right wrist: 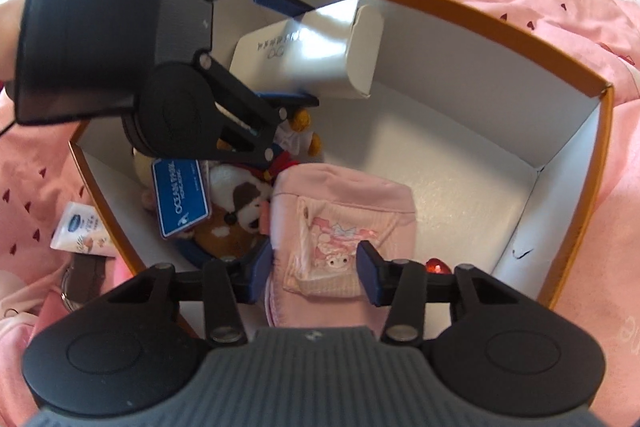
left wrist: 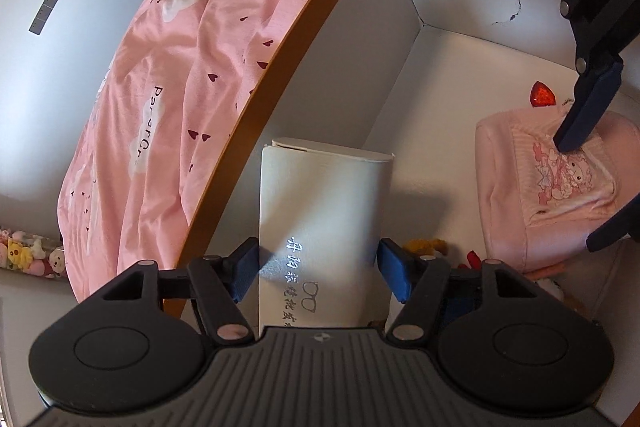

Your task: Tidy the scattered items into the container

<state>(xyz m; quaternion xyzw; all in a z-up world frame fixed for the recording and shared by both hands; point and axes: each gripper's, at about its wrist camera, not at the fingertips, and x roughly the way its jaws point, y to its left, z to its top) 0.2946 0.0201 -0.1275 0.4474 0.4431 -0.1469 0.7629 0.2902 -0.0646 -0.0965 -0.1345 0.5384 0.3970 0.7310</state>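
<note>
Placement is the step in hand: both claws are inside the orange-rimmed container (right wrist: 472, 23), which sits on a bed covered by a pink sheet (left wrist: 168, 99), and each carries an item to be set on its white floor. To do it well, I judge the left claw (left wrist: 316, 269) should lower the white carton (left wrist: 324, 211) until it rests flat in the free corner by the wall before letting go, so it does not tip onto the plush toys (right wrist: 236, 203) heaped at the near end. The left claw's jaws are clenched on the carton's two long sides, its pads pressed against them. The right claw (right wrist: 316, 273) straddles the pink pouch (right wrist: 344, 223) with the cartoon print; its jaws stand partly apart at about the pouch's width, the left pad at the fabric edge and the right one on the print, so it looks to be grasping the pouch loosely, though the firmness of that hold is uncertain. The pouch already lies low in the container beside the toys, with a red heart (right wrist: 437, 265) just next to it. A small tube (right wrist: 82, 229) still lies outside on the bed, near the container's wall
</note>
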